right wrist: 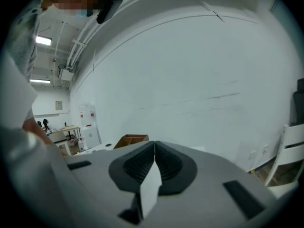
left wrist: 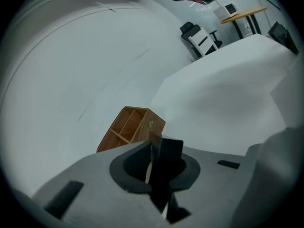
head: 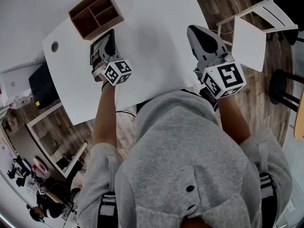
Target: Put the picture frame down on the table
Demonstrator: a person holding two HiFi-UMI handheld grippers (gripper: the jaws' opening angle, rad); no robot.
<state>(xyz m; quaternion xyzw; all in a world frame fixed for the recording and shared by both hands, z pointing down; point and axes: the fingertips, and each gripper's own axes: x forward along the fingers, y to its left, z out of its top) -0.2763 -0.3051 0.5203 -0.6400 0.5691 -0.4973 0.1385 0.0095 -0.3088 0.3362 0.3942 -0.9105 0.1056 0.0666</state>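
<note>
My left gripper [head: 107, 45] is shut on the black picture frame [head: 99, 50], which it holds over the white table [head: 152, 42] just in front of a wooden organizer box [head: 95, 13]. In the left gripper view the frame's dark edge [left wrist: 169, 167] stands between the closed jaws [left wrist: 156, 148], with the box [left wrist: 130, 127] right behind. I cannot tell whether the frame touches the table. My right gripper [head: 194, 31] hovers near the table's right edge. Its jaws [right wrist: 154, 148] are shut with nothing between them.
The wooden box [right wrist: 130, 140] has several open compartments and sits at the table's far left. A round cable hole [head: 54, 46] marks the table's left corner. A white chair [head: 256, 32] stands to the right of the table, on a wooden floor.
</note>
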